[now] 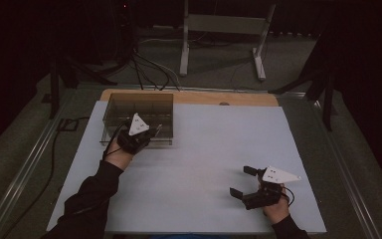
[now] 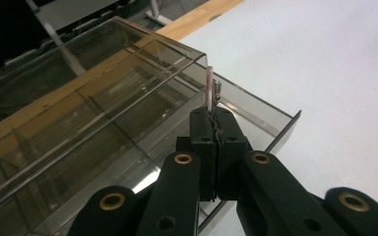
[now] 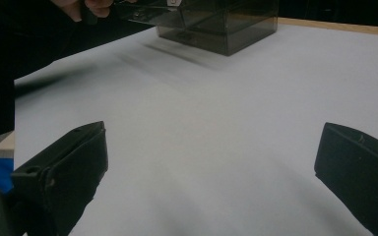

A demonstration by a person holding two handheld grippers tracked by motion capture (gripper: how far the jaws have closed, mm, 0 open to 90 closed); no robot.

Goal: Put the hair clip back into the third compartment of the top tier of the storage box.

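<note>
Left gripper (image 2: 211, 115) low centre of left gripper view, jaws clamped on small thin pinkish piece (image 2: 209, 88) with bit of metal beside it, what it is unclear; piece sticks up above tips, poised over near wall of smoky clear divided box (image 1: 138, 119) at upper left of high view; step judged: carrying piece to compartment; next calls for lowering inside one cell, then release; right gripper (image 1: 242, 181) lower right on white table sheet (image 1: 199, 149), jaws spread wide, nothing between.

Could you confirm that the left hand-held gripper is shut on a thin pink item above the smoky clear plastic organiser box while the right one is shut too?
Not quite: the right hand-held gripper stands open over the white table, as the right gripper view shows. The left hand-held gripper is indeed shut on the thin pink item above the smoky clear plastic organiser box.
</note>
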